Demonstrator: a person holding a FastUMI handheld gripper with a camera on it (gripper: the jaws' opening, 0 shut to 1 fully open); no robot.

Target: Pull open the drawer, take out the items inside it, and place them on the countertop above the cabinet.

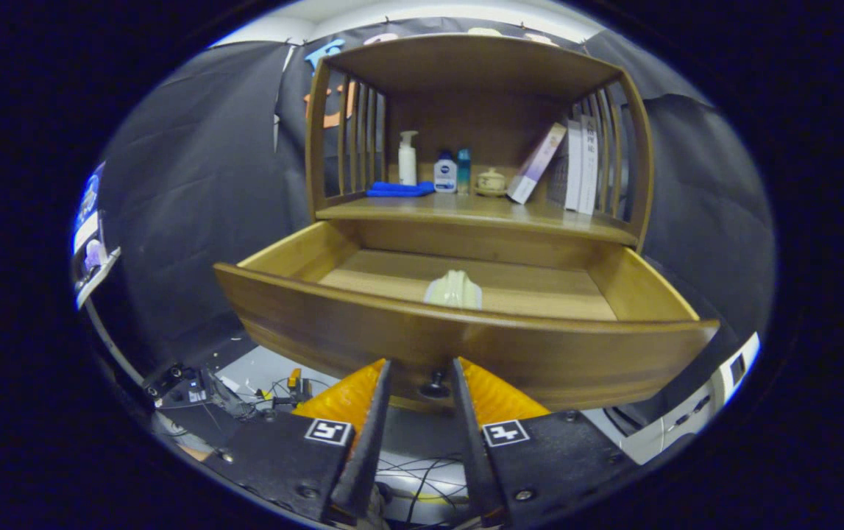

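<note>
Gripper view shows us the drawer [466, 346] pulled open, our jaws spread either side of its knob [435, 384], not pinching it. A pale item [453, 290] lies inside. Next we lift over the front and grasp it.

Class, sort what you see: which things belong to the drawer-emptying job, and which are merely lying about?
Job: open drawer, its knob between the open gripper fingers, pale item inside, countertop.

Lying about: pump bottle, blue cloth, books, small jar.
</note>
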